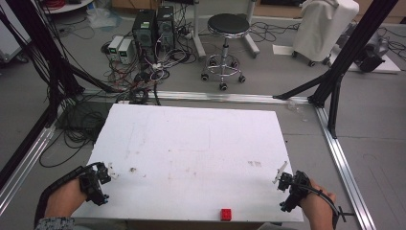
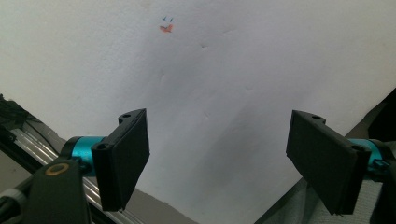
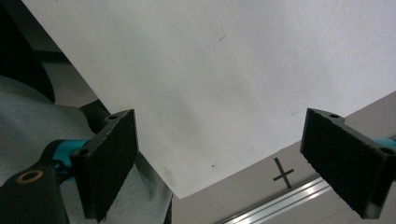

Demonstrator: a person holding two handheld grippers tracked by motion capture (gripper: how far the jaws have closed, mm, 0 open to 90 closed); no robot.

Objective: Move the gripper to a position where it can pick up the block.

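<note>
Left hand-held gripper [image 1: 106,172] is held at the near left, jaws spread wide, nothing between. Right hand-held gripper [image 1: 282,178] is held at the near right, likewise gaping and empty.

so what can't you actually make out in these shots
- Red block at the table's near edge, high view: too small to tell what it is.
- Small orange and blue mark, left gripper view: too tiny to read.
- Left gripper and right gripper, high view: the hands cover much of them.
- Right gripper view: the black cross on the floor sits partly behind the table corner.
</note>
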